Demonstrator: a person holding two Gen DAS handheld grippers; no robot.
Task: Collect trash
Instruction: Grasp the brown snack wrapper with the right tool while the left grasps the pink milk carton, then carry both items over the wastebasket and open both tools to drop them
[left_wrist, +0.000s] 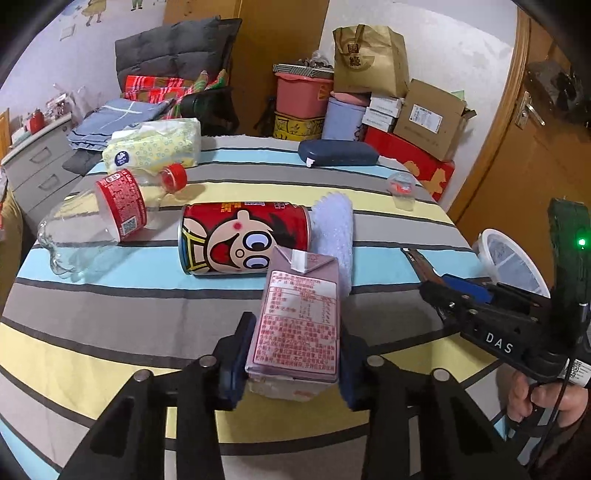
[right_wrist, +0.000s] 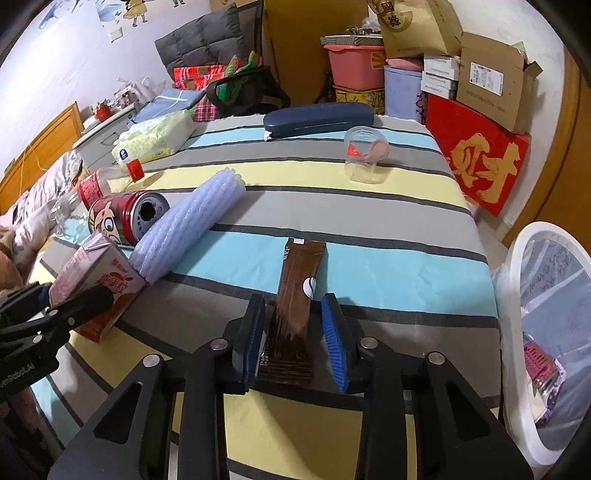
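A pink drink carton (left_wrist: 299, 325) stands on the striped table (left_wrist: 110, 317), and my left gripper (left_wrist: 295, 365) is shut on its two sides. The same carton (right_wrist: 92, 277) shows at the left of the right wrist view, with the left gripper's fingers (right_wrist: 77, 302) on it. A brown sachet (right_wrist: 299, 284) lies between the blue pads of my right gripper (right_wrist: 293, 339), which is shut on its near end. From the left wrist view the right gripper (left_wrist: 432, 284) sits at the table's right edge. A white lined bin (right_wrist: 524, 258) stands right of the table.
A red cartoon can (left_wrist: 243, 236), a clear bottle with a red label (left_wrist: 92, 221) and a white foam sleeve (left_wrist: 332, 229) lie behind the carton. Farther back are a clear cup (left_wrist: 400, 188), a tissue pack (left_wrist: 155, 147) and a dark case (left_wrist: 338, 153). Boxes are stacked behind the table.
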